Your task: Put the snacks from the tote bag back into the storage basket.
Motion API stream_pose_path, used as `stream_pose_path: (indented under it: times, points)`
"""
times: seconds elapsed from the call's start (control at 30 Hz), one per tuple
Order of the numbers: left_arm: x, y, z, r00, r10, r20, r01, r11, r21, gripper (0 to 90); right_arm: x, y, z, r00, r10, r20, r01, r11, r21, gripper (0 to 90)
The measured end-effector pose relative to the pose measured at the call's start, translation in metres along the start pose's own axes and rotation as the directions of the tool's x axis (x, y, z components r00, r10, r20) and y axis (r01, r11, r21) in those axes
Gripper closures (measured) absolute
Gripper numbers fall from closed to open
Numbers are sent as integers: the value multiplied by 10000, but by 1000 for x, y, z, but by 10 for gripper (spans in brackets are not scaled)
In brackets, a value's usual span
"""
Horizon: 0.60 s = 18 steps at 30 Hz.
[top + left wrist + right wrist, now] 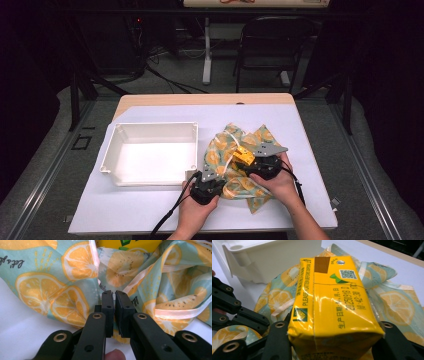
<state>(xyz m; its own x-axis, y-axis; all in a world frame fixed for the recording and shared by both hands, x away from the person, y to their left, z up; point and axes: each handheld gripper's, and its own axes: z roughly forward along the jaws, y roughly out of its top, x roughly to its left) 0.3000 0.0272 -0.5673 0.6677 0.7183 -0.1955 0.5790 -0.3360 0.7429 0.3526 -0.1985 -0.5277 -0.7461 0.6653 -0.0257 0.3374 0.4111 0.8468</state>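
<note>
yellow carton (332,302), lemon-print teal bag (50,290), white tray (150,152)

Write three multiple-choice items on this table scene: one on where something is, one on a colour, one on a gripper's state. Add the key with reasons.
1. Where does the white tray stand relative to the fruit-print bag?
A. to its left in the high view
B. on top of it
C. to its right in the high view

2. What colour is the drink carton?
A. red
B. yellow
C. purple

3. How does the left gripper stand?
A. wide open above the tray
B. shut on the bag's cloth
C. shut on the carton

Key: 1 A, the tray sits left of the bag; 2 B, its wrapper is yellow; 3 B, the jaws pinch a fold of cloth.
</note>
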Motion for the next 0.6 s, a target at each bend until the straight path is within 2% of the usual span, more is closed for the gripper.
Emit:
stream_pose_path:
  times: [0.23, 0.33, 0.47, 0.5, 0.6]
  points:
    - [1, 0, -1, 10000, -49, 49, 50, 9999, -111, 845, 2, 9, -12, 9993, 333, 166, -329, 9991, -251, 515]
    - [1, -1, -4, 9999, -136, 72, 139, 9991, -397, 814, 3, 14, -17, 9988, 431, 246, -422, 9985, -358, 515]
    - [-1, 2, -14, 9997, 24, 247, -2, 9960, -894, 718, 4, 21, -24, 9980, 544, 319, -526, 9971, -552, 514]
    - [-2, 4, -19, 9994, 90, 325, -53, 9939, -1100, 687, 4, 22, -26, 9973, 642, 358, -619, 9962, -608, 514]
    - [-2, 12, -37, 9997, 188, 165, -156, 9848, -1730, 576, 3, 26, -31, 9958, 838, 376, -809, 9941, -720, 514]
